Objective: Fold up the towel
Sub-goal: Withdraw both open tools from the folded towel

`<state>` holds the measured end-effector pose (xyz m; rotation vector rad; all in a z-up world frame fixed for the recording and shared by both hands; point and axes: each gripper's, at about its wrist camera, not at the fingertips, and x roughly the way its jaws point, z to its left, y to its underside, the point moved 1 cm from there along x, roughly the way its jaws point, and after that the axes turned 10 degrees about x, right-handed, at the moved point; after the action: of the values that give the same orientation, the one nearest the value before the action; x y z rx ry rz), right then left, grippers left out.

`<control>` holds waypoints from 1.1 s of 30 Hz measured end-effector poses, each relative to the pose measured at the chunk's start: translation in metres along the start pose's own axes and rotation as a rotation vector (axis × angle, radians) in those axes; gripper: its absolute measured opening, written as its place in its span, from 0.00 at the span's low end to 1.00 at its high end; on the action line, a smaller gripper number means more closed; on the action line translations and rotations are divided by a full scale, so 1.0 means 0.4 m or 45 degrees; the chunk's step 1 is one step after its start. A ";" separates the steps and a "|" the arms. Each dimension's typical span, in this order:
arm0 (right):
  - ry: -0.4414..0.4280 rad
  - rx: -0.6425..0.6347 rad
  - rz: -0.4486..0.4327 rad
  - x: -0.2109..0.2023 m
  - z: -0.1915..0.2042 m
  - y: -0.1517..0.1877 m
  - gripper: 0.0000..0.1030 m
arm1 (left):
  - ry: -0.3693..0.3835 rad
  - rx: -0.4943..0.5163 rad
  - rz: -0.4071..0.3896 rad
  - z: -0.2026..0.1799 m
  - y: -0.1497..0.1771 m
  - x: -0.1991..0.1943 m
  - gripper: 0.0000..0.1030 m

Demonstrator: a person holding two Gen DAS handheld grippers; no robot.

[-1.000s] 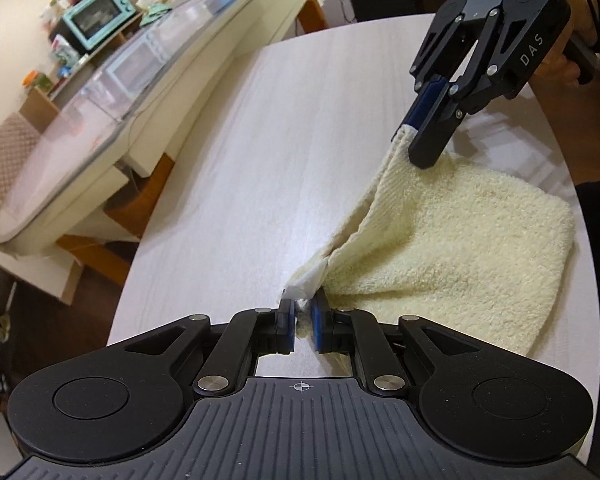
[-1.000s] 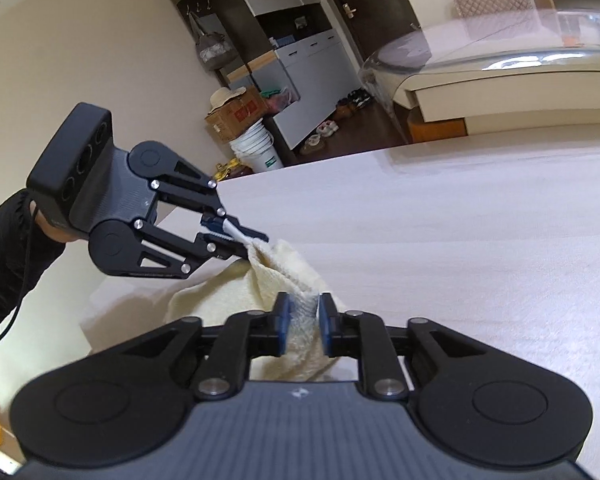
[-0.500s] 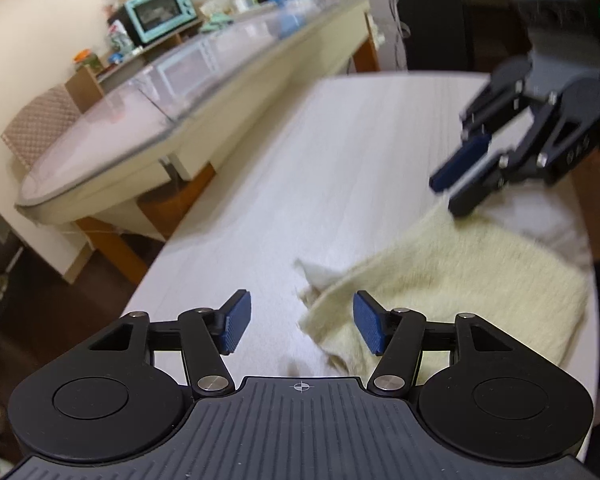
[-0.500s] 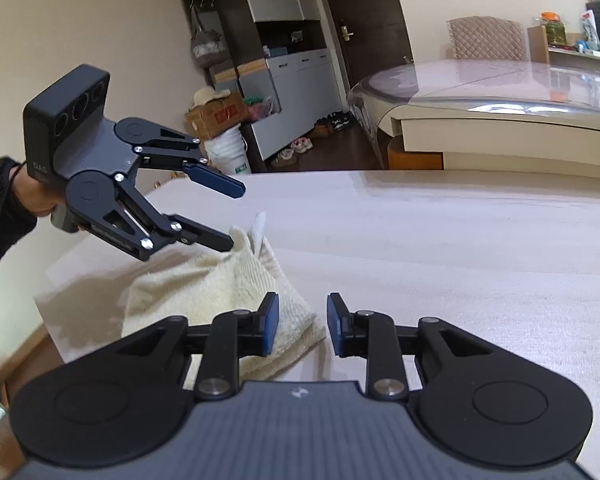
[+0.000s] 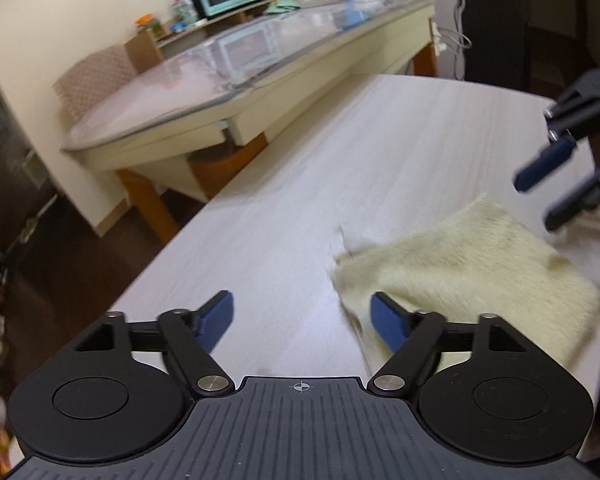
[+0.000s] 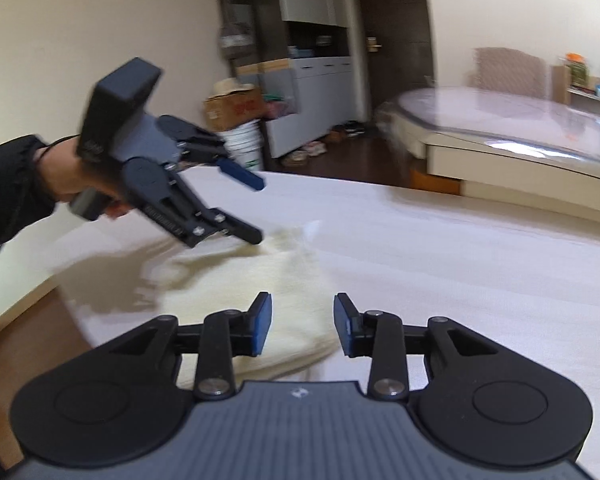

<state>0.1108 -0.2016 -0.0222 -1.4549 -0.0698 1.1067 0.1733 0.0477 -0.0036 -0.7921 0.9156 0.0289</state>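
Both tools, left tool (image 5: 300,316) and right tool (image 6: 302,328), are hovering spread wide and empty, leaving the towel (image 5: 472,268) lying doubled on the surface (image 5: 300,200).

Both wrist cameras look low and close across the table (image 5: 284,208), sharing the towel (image 5: 472,264) between them.
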 end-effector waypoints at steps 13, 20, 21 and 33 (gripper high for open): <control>0.034 -0.183 0.063 -0.046 0.117 0.059 0.45 | -0.046 -0.124 0.050 -0.072 0.117 -0.082 0.90; -0.057 -0.167 0.034 -0.032 0.133 0.040 0.41 | -0.060 -0.176 0.010 -0.061 0.125 -0.105 0.90; -0.067 -0.171 0.066 -0.017 0.135 0.043 0.37 | -0.060 -0.175 0.012 -0.065 0.125 -0.103 0.90; 0.099 -0.215 0.082 -0.020 0.120 0.048 0.36 | -0.066 -0.203 0.028 -0.097 0.161 -0.111 0.90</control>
<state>0.0653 -0.1760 -0.0233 -1.6597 -0.0630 1.1164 0.0964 0.0834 -0.0242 -0.9252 0.8808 0.1430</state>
